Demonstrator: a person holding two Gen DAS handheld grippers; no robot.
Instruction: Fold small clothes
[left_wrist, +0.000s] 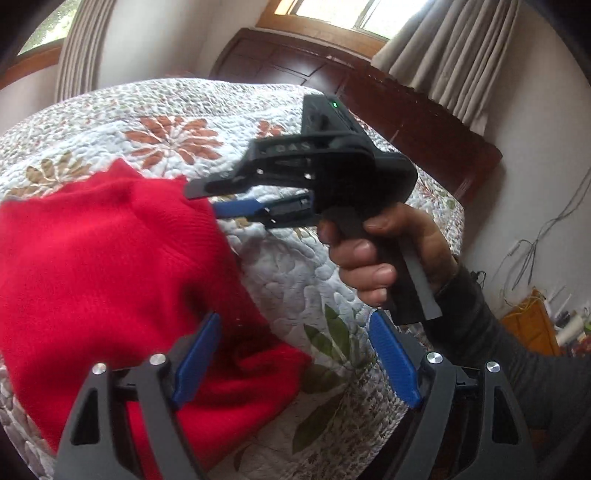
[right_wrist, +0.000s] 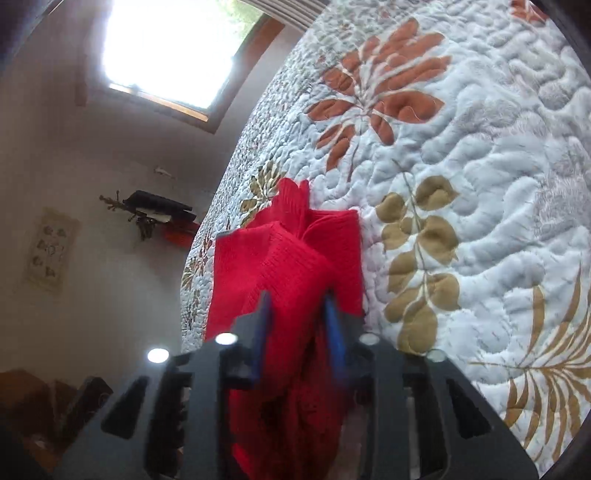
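A red knit garment (left_wrist: 110, 258) lies bunched on the floral quilt (left_wrist: 291, 269), part of it lifted. My right gripper (left_wrist: 205, 201), held in a hand (left_wrist: 373, 258), pinches the garment's right edge. In the right wrist view the right gripper (right_wrist: 299, 325) is shut on a thick fold of the red garment (right_wrist: 288, 258), which hangs over the quilt (right_wrist: 480, 184). My left gripper (left_wrist: 295, 362) is open wide low in the left wrist view. Its left pad (left_wrist: 195, 362) overlaps the garment's lower corner, and its right pad (left_wrist: 395, 362) is over bare quilt.
A dark wooden headboard (left_wrist: 406, 110) runs behind the bed, with curtains (left_wrist: 454, 55) and a window above it. A sleeve (left_wrist: 517, 350) reaches in from the right. The bed's edge (right_wrist: 199, 258) drops off beside the garment, with a wall shelf (right_wrist: 159, 210) beyond.
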